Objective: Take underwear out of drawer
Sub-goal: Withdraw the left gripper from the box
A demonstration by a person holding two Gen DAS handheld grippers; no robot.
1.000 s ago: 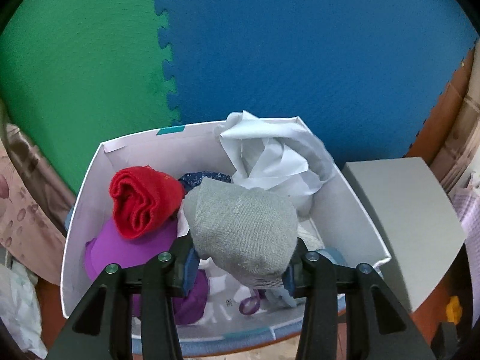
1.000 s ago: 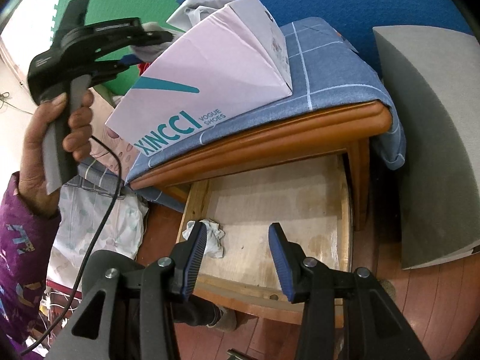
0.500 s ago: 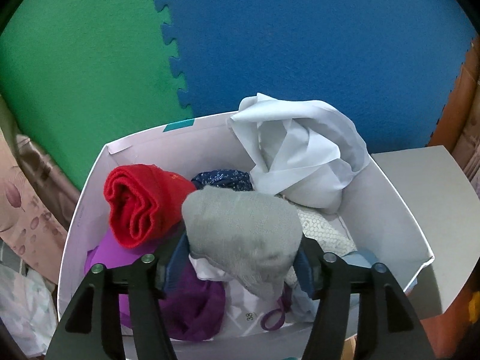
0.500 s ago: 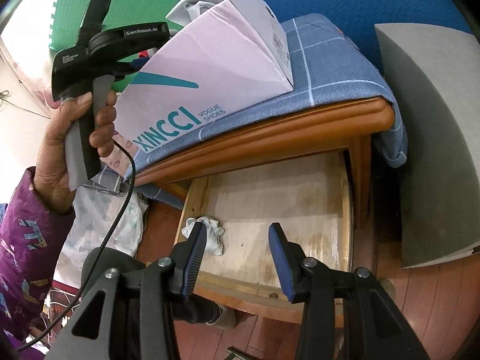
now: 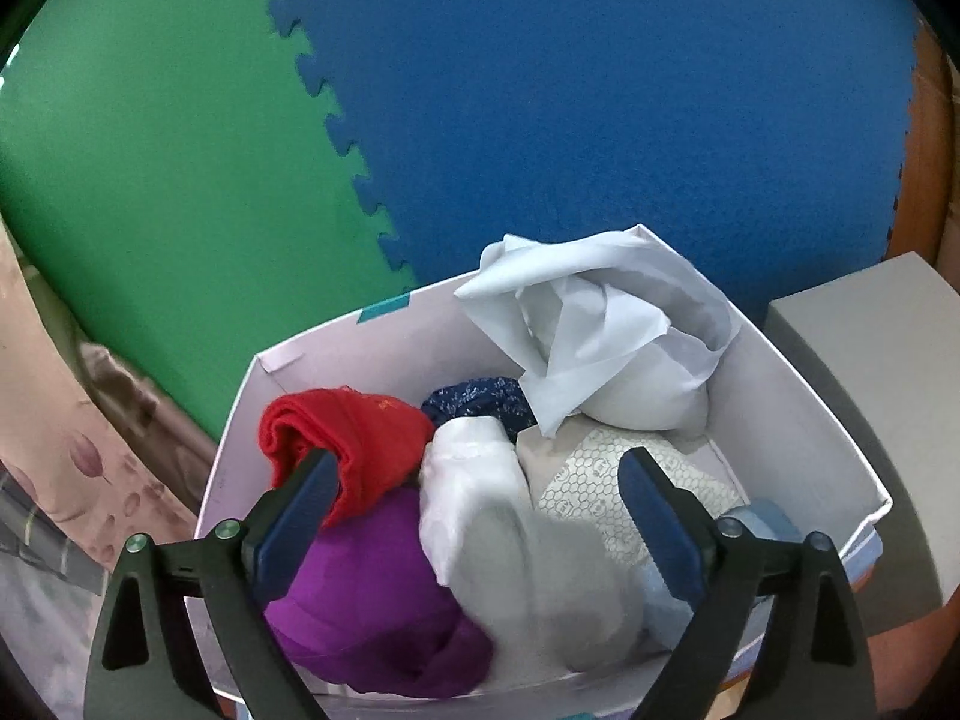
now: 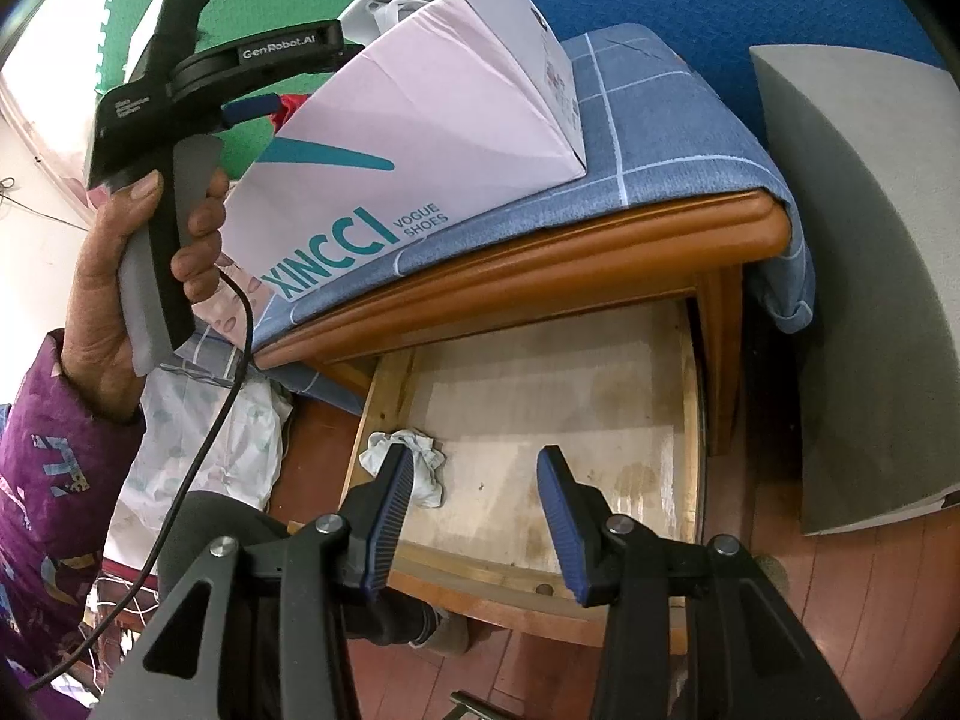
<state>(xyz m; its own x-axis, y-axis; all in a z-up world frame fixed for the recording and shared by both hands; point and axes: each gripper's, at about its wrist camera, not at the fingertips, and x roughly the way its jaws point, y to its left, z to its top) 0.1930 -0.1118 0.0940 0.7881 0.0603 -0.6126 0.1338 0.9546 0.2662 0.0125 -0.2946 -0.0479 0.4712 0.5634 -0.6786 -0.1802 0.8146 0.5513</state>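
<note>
My left gripper (image 5: 480, 468) hangs over a white shoe box (image 5: 360, 348) and its jaws are opening wide. A grey piece of underwear (image 5: 540, 570), blurred, lies loose in the box between the fingers, and neither pad touches it. Around it in the box are red (image 5: 354, 444), purple (image 5: 372, 600), dark blue (image 5: 480, 399) and white (image 5: 594, 324) garments. My right gripper (image 6: 474, 462) stands open with nothing in it over the pulled-out wooden drawer (image 6: 540, 396). A crumpled white cloth (image 6: 429, 465) lies in the drawer's front left corner, partly behind my left finger.
The shoe box (image 6: 420, 150) rests on a blue checked cloth (image 6: 660, 120) on top of the wooden cabinet. A person's hand (image 6: 120, 252) holds the left gripper's handle beside the box. A grey panel (image 6: 852, 300) stands to the right. Green and blue foam mats cover the wall.
The left jaws have spread wide and let go of the grey underwear, which has dropped down among the clothes in the box. The right gripper has kept still.
</note>
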